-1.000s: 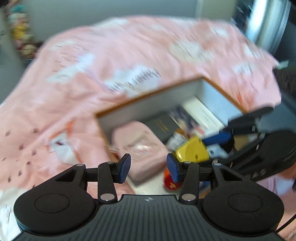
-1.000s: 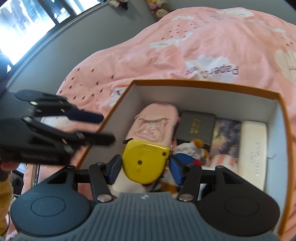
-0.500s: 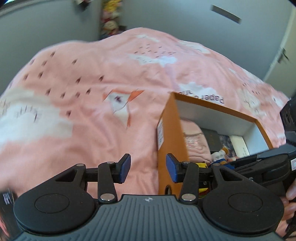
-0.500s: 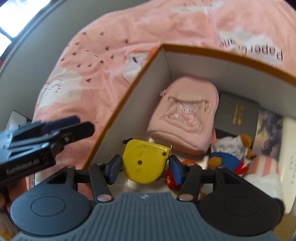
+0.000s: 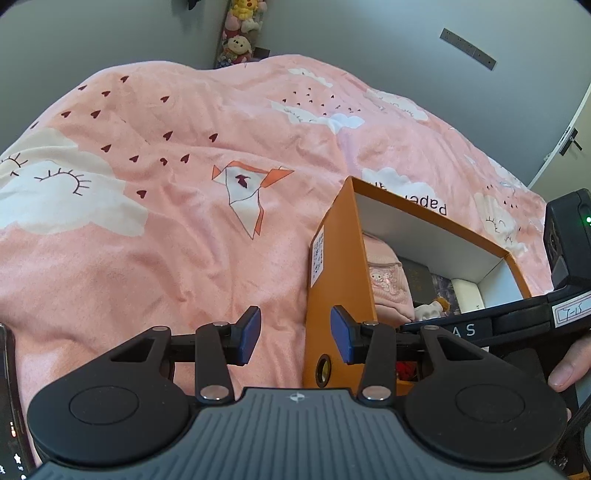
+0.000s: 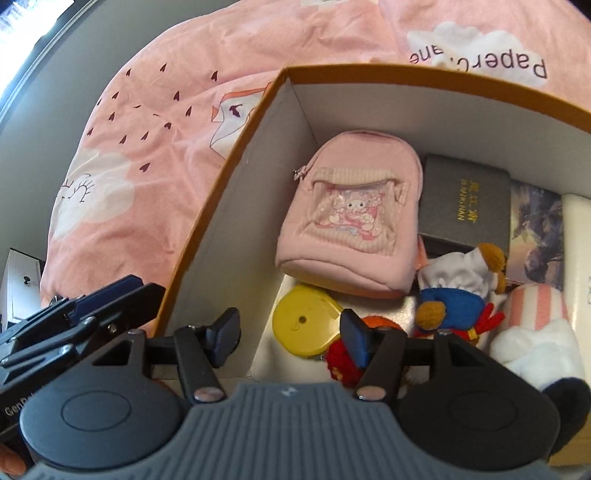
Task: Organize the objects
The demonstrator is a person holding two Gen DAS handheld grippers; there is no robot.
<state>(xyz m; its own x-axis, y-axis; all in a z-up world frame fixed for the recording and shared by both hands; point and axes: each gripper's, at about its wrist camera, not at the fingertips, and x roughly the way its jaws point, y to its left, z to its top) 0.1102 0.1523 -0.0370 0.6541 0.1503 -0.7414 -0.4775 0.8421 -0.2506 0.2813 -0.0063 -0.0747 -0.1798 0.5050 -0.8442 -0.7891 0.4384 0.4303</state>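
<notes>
An orange box (image 6: 406, 72) with white inner walls lies on the pink bed. Inside it my right gripper (image 6: 290, 339) hangs low, and its jaws are opening. A yellow tape measure (image 6: 306, 325) lies on the box floor just beneath them, and neither pad presses on it. Beside it are a pink mini backpack (image 6: 354, 214), a grey booklet (image 6: 465, 199), a duck plush (image 6: 454, 291) and a striped plush (image 6: 535, 317). My left gripper (image 5: 295, 339) is open and holds nothing, just outside the box's orange side wall (image 5: 340, 277). In the right wrist view the left gripper (image 6: 103, 302) shows at lower left.
The pink duvet (image 5: 166, 221) with cloud prints spreads wide to the left of the box. Plush toys (image 5: 240, 29) hang on the far grey wall. A dark phone (image 5: 7, 387) sits at the left edge. A hand (image 5: 569, 369) holds the right gripper's handle.
The right gripper sank into the box and let go of the yellow tape measure, which now lies on the floor. The left gripper swung from over the box to outside its side wall.
</notes>
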